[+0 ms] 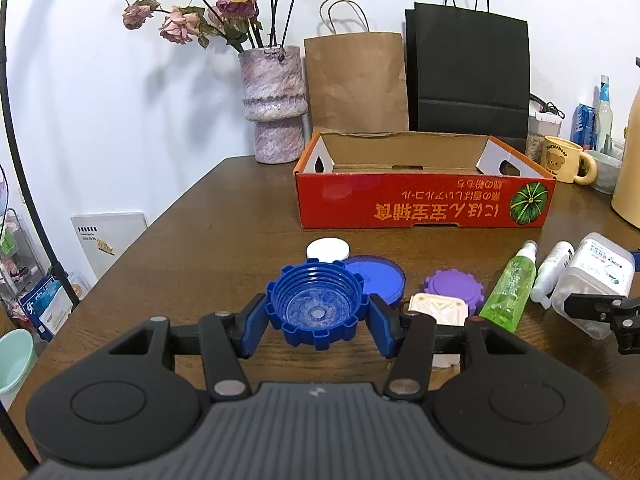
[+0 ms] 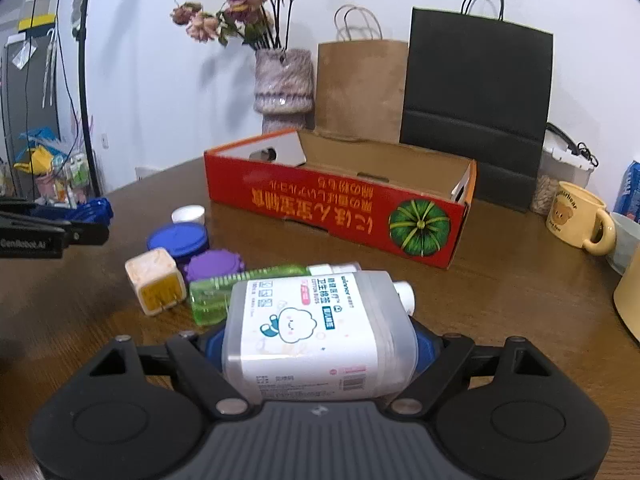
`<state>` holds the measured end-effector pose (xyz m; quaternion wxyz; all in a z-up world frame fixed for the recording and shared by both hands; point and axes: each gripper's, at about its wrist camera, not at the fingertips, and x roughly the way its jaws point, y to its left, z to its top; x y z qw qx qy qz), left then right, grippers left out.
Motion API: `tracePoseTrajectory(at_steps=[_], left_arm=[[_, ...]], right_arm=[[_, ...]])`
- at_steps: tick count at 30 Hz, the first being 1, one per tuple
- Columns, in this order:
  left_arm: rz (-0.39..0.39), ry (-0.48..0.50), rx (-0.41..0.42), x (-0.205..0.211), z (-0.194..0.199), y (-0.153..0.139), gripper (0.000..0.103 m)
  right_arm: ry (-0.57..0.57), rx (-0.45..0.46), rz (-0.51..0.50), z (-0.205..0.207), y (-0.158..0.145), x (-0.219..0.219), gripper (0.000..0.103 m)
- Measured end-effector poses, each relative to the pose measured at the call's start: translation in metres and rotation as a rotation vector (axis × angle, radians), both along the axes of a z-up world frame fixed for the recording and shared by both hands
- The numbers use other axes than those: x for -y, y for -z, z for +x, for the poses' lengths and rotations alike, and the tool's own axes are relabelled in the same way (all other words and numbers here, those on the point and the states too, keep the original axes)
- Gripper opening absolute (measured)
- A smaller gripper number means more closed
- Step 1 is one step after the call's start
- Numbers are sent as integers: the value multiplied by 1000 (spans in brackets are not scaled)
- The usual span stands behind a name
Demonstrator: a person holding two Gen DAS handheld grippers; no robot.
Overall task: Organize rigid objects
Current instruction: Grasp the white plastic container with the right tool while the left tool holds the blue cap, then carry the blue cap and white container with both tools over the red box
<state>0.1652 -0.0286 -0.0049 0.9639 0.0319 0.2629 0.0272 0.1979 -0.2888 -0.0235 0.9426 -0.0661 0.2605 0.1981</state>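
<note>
Your left claw [image 1: 318,316] is clamped on the blue toothed cap [image 1: 318,306], its blue pads pressing the cap's two sides, the cap's open side up and raised a little above the desk [image 1: 200,220]. Just beyond that claw lie the blue round lid [image 1: 380,276] and, past it, the white cap [image 1: 328,249]; to the claw's right sit the purple cap [image 1: 454,286] and the white cube adapter [image 1: 440,308], which is partly hidden behind the claw's right finger. Further right lies the green spray bottle [image 1: 510,288] on its side, then a small white bottle [image 1: 554,270]. Your right claw [image 2: 320,344] has the clear cotton-swab box [image 2: 316,328] between its pads, the box lying on its side with the label up; the pads sit against its two sides and appear to grip it, though the contact is mostly hidden behind the box. Immediately ahead and left of this claw you see the green spray bottle again, with the cube adapter and purple cap further left. Ahead of both claws, well apart from the small things, stands the red cardboard box [image 1: 420,204], open at the top, with nothing visible inside from here. Behind it stand a vase of dried roses [image 1: 274,104], a brown paper bag [image 1: 356,80] and a black paper bag [image 1: 468,72]; off to the far right sits a yellow bear mug [image 1: 562,160]
</note>
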Motion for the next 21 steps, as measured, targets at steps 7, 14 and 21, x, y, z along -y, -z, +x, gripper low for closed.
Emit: tracePoseTrajectory(at_steps=[7,14,21], left_arm=[[-2,24,33,7,7,-11,54],[-6,51,65,17,17,-25,54],[-14,67,97,26,33,-39,54]], right_arm=[[23,42,38,2,-15,-2,83],[33,81,56,8,-31,-10,83],[49,117,77,21,-48,-19,83]])
